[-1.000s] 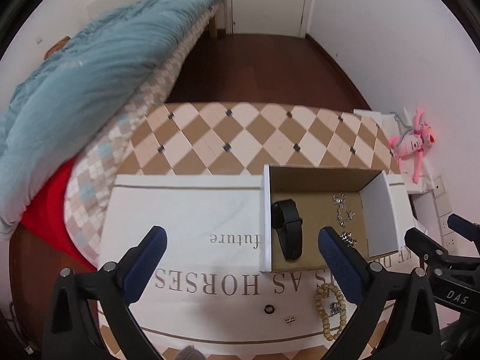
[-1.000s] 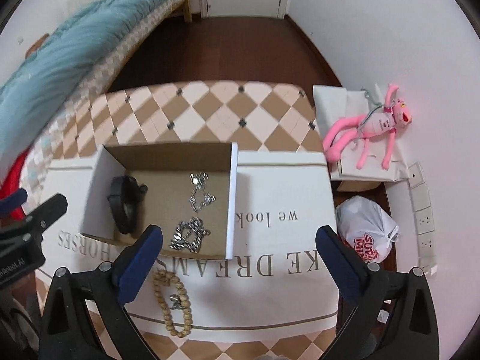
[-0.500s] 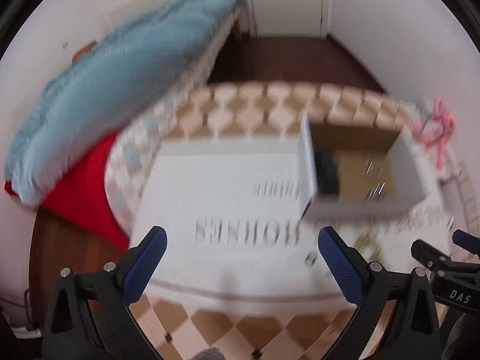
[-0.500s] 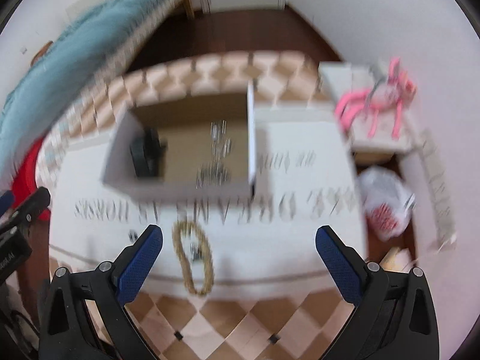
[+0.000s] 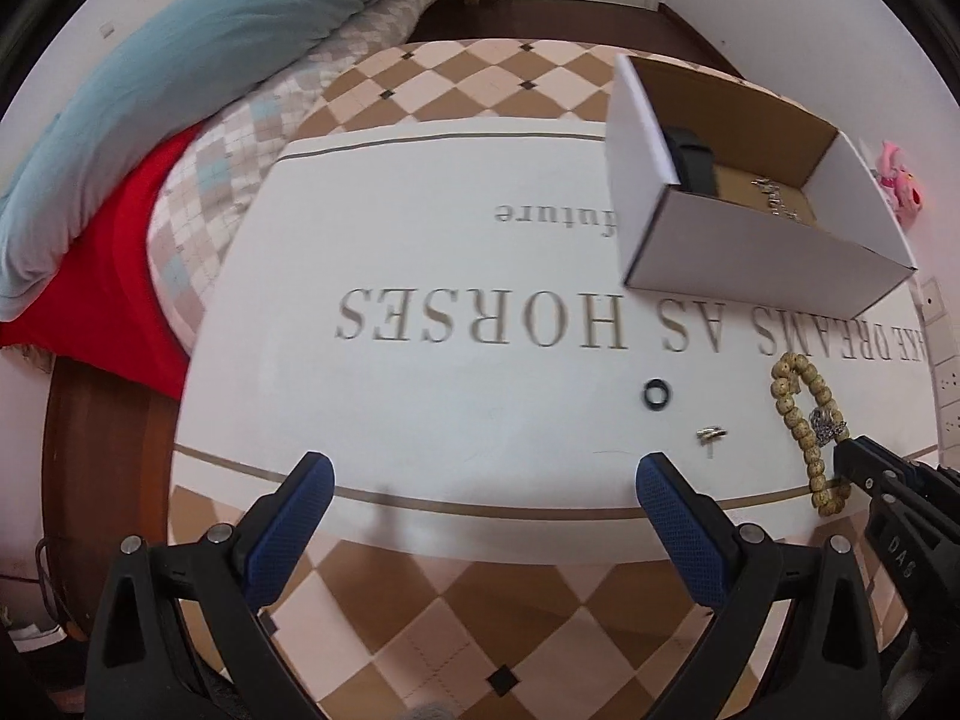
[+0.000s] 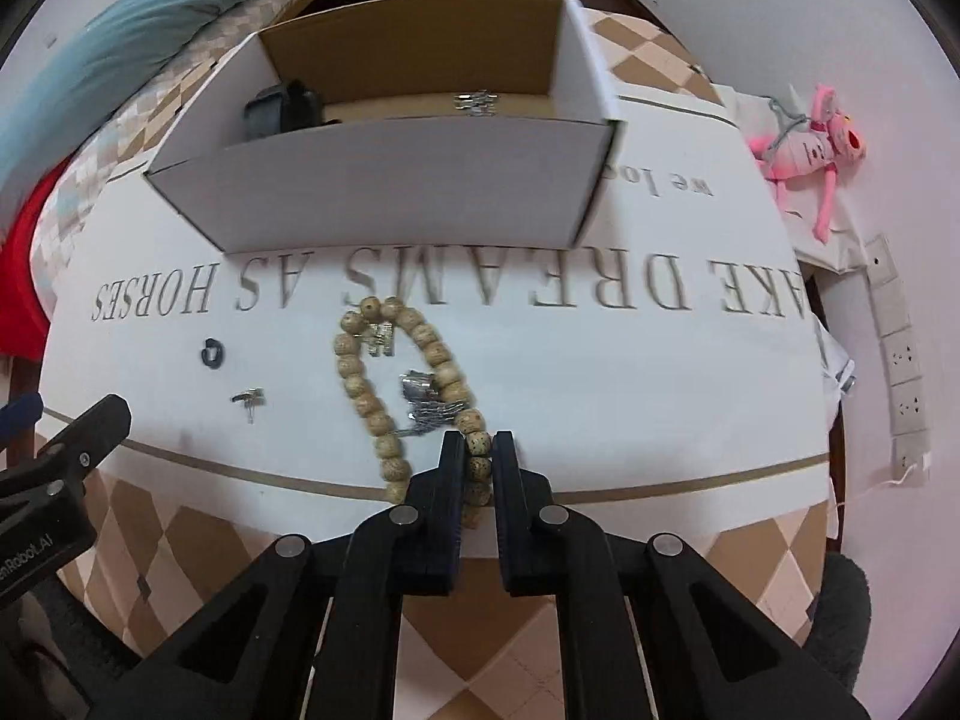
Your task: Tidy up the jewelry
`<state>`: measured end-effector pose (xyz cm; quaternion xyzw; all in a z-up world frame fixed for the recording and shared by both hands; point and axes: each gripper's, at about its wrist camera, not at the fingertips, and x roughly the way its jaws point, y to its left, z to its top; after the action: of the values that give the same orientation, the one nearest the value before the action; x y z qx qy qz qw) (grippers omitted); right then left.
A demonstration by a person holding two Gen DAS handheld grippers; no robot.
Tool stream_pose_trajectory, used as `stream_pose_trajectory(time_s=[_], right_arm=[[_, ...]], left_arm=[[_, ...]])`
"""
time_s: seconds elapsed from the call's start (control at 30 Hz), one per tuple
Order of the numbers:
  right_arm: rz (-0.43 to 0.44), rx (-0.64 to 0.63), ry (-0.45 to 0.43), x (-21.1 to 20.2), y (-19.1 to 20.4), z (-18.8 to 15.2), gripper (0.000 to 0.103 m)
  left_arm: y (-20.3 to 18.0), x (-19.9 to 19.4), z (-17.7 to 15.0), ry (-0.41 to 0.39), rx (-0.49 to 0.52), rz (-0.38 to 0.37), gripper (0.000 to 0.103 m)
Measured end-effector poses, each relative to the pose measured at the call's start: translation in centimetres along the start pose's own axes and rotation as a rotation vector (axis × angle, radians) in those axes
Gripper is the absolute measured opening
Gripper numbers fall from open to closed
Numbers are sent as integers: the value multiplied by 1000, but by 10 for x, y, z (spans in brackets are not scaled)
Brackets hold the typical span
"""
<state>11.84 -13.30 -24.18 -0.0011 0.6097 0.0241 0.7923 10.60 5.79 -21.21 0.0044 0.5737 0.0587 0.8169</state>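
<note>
A tan wooden bead bracelet (image 6: 414, 384) lies on the white lettered cloth (image 6: 630, 372) in front of an open white cardboard box (image 6: 390, 186). My right gripper (image 6: 479, 450) is shut on the bracelet's near end. A silver chain (image 6: 426, 399) lies inside the loop. A black ring (image 6: 213, 353) and a small silver earring (image 6: 249, 399) lie to the left. The box holds a black watch (image 6: 282, 108) and silver jewelry (image 6: 477, 102). My left gripper (image 5: 480, 486) is open and empty, low over the cloth's near edge, left of the ring (image 5: 657, 396) and bracelet (image 5: 810, 414).
A bed with a blue duvet (image 5: 180, 72) and red sheet (image 5: 108, 276) stands to the left. A pink plush toy (image 6: 810, 144) lies at the right by the wall. Wall sockets (image 6: 900, 360) sit at the far right. The checkered table top (image 5: 480, 84) extends behind the box.
Both grippers dropped low and drew back toward the table's near edge. My right gripper went from wide open to shut on the bead bracelet. The left stayed open.
</note>
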Motion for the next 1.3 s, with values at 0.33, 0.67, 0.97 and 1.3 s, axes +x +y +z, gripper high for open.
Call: stream_pose_trajectory(time_s=[0.33,0.67,0.97,1.3], right_arm=[[-8,132,-36,-19,-57,2,9],[24,181,-4,-3,-78,5,9],[120,244,-14,-6,-90,6,9],[293,231,-110,-57,-83,26,9]], left_arm=[[-50,4,-6,25,33,-138,86],[-80,19,1,11,125,-119,31],[-80,15,9,7,119,-168,7],[-53,-23,24,-45,74,-229,7]])
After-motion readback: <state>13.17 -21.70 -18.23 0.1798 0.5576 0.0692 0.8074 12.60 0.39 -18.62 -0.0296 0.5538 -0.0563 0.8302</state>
